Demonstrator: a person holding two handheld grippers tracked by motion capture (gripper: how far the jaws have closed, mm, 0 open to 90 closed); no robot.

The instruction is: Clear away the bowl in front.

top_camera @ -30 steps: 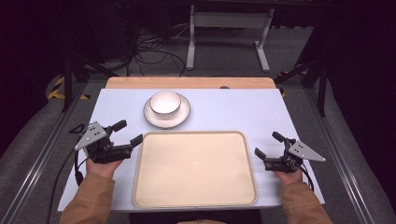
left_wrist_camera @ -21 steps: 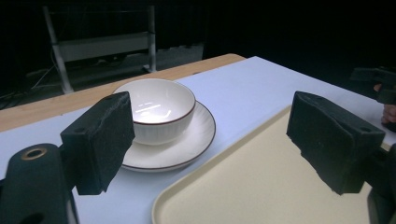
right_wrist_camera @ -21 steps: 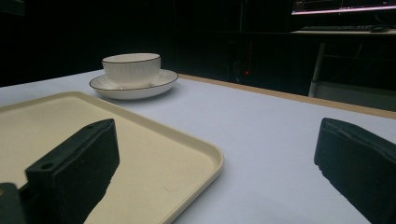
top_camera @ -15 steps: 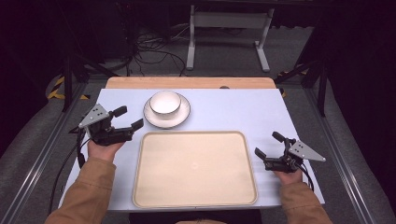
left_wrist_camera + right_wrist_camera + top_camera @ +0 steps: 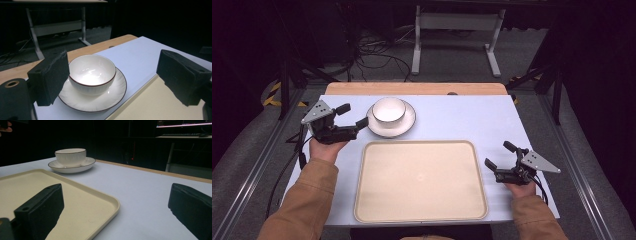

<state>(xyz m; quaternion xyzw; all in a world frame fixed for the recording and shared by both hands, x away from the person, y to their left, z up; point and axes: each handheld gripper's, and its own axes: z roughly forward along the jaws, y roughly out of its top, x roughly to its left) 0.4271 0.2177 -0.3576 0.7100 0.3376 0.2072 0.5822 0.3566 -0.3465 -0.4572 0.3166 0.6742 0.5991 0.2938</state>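
L claw (image 5: 353,116) open (jaws just widened, nothing between), at 9 o'clock of bowl (image 5: 388,109) on saucer (image 5: 408,125). R claw (image 5: 498,156) open, 3 o'clock of tray (image 5: 420,176).

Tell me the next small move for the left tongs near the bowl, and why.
Probably ease the left tongs forward so the jaws straddle the bowl. The jaws stand open with nothing between the pads, and have just been opening. In the left gripper view the bowl, sitting on its saucer, lies just ahead between them. The tray is bare, and the right tongs rest open beside it.
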